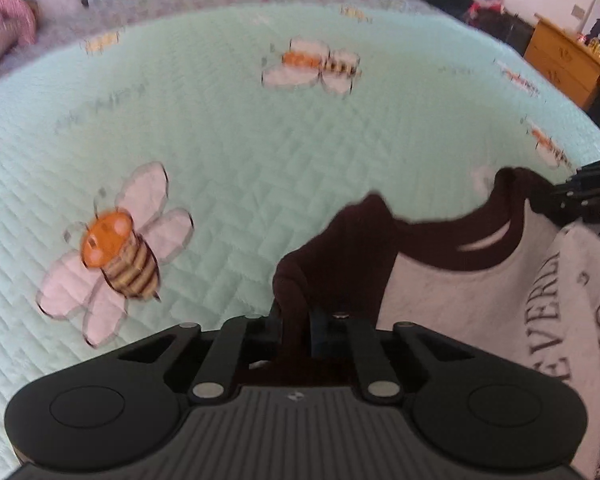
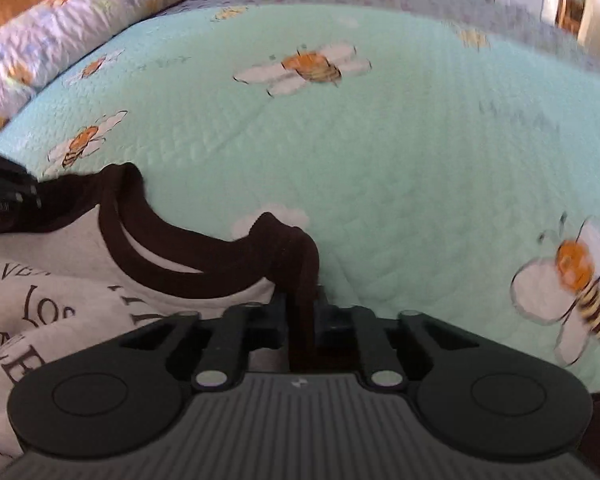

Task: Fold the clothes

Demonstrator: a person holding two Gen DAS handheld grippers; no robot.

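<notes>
We are pinching the shirt's dark shoulders in both the left gripper and right gripper, fingers clamped on cloth, collar stretching between them, bed lying open at twelve o'clock.

We see our right claw pinching the shirt's dark brown collar above the bee-print quilt.

Both the left gripper and right gripper are matte black plastic: ribbed grey centre panel, round discs at each side, angled link bars with silver pivot pins (small white logo mid-panel).
</notes>
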